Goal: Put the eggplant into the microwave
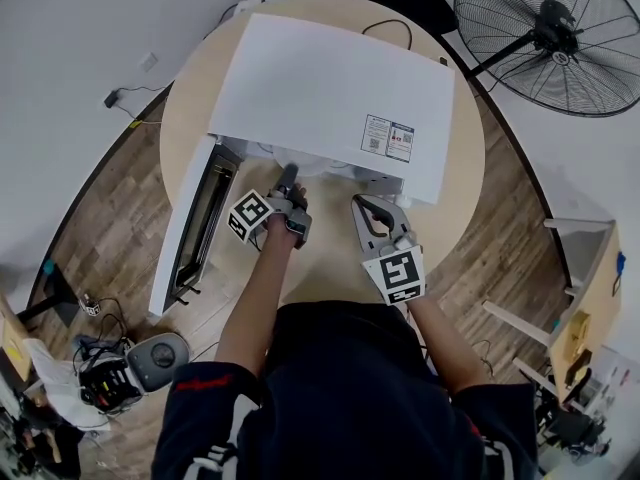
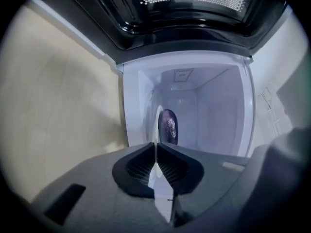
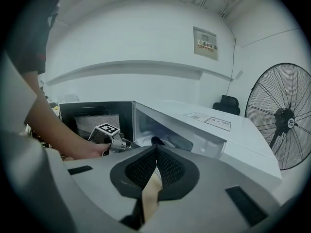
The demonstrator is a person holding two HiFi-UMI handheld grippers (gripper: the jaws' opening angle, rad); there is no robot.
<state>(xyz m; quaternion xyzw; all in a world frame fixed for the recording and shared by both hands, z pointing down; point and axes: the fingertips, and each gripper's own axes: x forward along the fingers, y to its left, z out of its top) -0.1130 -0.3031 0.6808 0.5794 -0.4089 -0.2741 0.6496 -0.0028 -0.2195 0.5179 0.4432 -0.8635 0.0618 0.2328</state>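
Inside the open microwave (image 1: 330,98) on the bench (image 1: 190,118), the eggplant (image 2: 169,126) lies straight ahead of the left gripper (image 1: 288,176), long axis crosswise to its aim. Left and right jaws are pressed together, holding nothing. The right gripper (image 1: 362,203) hovers farther from the opening.
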